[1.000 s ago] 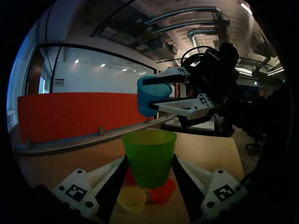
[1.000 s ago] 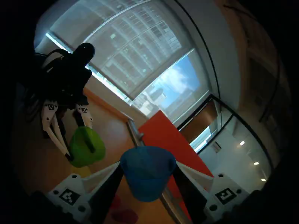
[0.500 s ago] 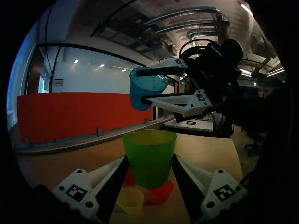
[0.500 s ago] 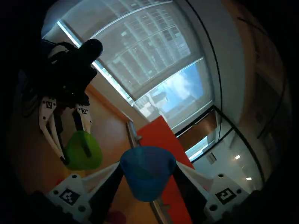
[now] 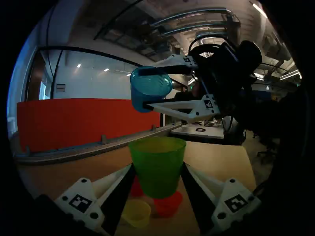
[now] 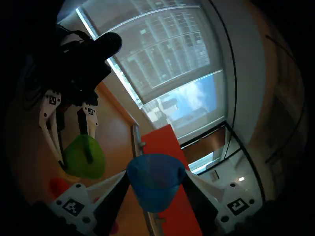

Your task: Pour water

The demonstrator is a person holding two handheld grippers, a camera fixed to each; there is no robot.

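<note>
In the left gripper view, my left tongs (image 5: 157,168) squeeze the green cup (image 5: 157,157) from both sides and hold it straight up, a bit above the table (image 5: 220,161). Under it on the table sit a small yellow cup (image 5: 136,213) and a red cup (image 5: 167,204). Higher up and a little to the left, my right tongs (image 5: 142,89) pinch the blue cup (image 5: 151,91) with both fingers, and it leans a little. Behind is an orange wall (image 5: 78,118). In the right gripper view, the blue cup (image 6: 155,185) sits tight between the fingers of my right tongs (image 6: 155,188). Over on the left, my left tongs (image 6: 76,162) point down and grip the green cup (image 6: 84,157). A big window (image 6: 177,59) is at the top. I cannot tell if there is water in the cups.
</note>
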